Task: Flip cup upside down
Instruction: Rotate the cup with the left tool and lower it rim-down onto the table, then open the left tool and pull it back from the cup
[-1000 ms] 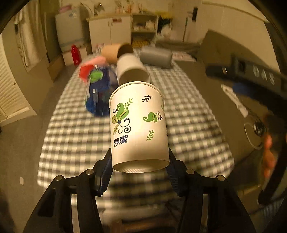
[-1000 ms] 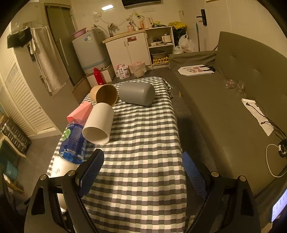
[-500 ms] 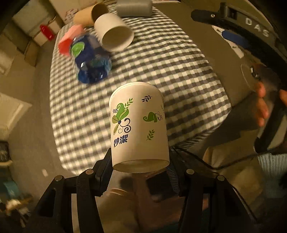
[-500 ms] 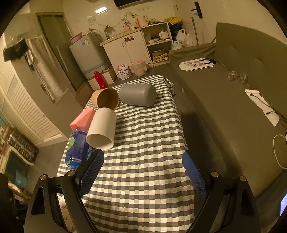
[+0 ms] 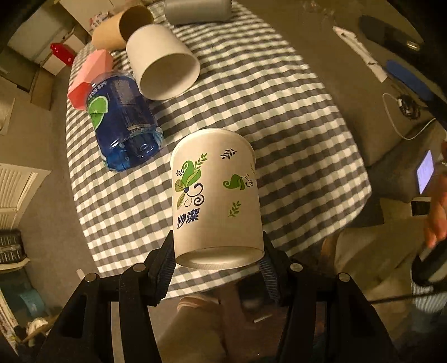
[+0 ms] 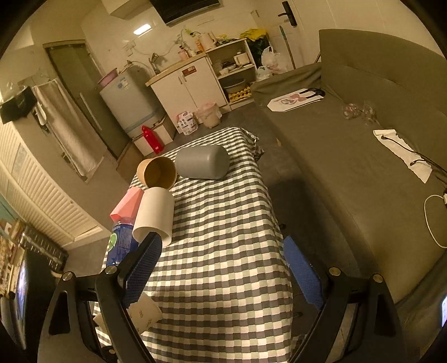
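Note:
My left gripper [image 5: 218, 265] is shut on a white paper cup [image 5: 216, 195] with green leaf prints and blue characters. I hold it by its base end above the near part of the checkered table [image 5: 279, 117]; its mouth points away from the camera, down toward the cloth. My right gripper [image 6: 223, 268] is open and empty, low over the near end of the same table [image 6: 223, 251]. A bit of the paper cup [image 6: 144, 314] shows at the lower left of the right wrist view.
On the table lie a white cup [image 5: 164, 64], a brown cup [image 5: 123, 26], a grey cup [image 5: 195, 11], a blue water bottle [image 5: 123, 125] and a pink box [image 5: 89, 75]. A sofa [image 6: 363, 173] runs along the right side. Cabinets and a fridge stand at the far wall.
My left gripper has tilted down and now looks at the table from above, the cup still held. The right gripper has drawn back slightly and stays open.

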`<state>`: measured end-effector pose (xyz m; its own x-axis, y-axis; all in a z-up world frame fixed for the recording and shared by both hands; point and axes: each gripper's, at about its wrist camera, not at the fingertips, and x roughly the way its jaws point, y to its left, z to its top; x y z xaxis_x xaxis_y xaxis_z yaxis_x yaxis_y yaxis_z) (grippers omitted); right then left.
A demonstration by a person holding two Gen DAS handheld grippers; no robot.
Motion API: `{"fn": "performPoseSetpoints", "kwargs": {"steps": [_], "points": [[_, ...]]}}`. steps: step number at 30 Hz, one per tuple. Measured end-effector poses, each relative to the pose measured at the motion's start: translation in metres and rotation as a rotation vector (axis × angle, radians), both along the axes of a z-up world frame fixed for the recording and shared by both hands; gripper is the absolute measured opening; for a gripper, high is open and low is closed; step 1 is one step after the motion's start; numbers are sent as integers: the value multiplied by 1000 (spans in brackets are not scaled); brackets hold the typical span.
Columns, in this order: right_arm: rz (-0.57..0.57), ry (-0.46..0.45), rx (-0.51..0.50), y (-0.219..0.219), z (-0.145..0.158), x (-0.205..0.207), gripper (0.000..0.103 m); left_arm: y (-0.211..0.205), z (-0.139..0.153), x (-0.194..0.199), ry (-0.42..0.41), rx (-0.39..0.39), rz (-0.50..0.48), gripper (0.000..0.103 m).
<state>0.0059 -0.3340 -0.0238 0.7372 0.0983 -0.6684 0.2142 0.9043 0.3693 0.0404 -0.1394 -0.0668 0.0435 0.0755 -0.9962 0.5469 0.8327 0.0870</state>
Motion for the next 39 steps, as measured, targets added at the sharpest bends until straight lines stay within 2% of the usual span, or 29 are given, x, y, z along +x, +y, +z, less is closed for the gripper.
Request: {"fn": "performPoseSetpoints", "kwargs": {"steps": [3,9,14,18,24,30,32,35,37,39], "points": [[3,-2,3,-1,1,0,89,-3,-3,8,18,19,-5,56],[-15,-4,14,-9,1,-1,89,-15,-3,29,-26,31,-29,57],[-22,0,13,-14,-1,-1,89,-9,-1,34,-85,-17,-4,58],[-24,-4,2,-15,0,0,89,6,1,22,-131,-76,31,58],[-8,-20,-30,-7,3,-1,89,35,20,-20,-311,-245,130,58],[39,-71,-115,16,12,-9,89,65,49,-47,-622,-456,299,58],[62,-93,-150,27,15,-13,89,71,56,-42,-707,-474,303,58],[89,-125,-196,44,18,-20,89,74,62,-37,-817,-458,273,58],[107,-140,-220,57,17,-24,89,78,64,-43,-857,-459,273,58],[129,-141,-253,71,11,-27,89,87,59,-43,-863,-473,291,58]]}}
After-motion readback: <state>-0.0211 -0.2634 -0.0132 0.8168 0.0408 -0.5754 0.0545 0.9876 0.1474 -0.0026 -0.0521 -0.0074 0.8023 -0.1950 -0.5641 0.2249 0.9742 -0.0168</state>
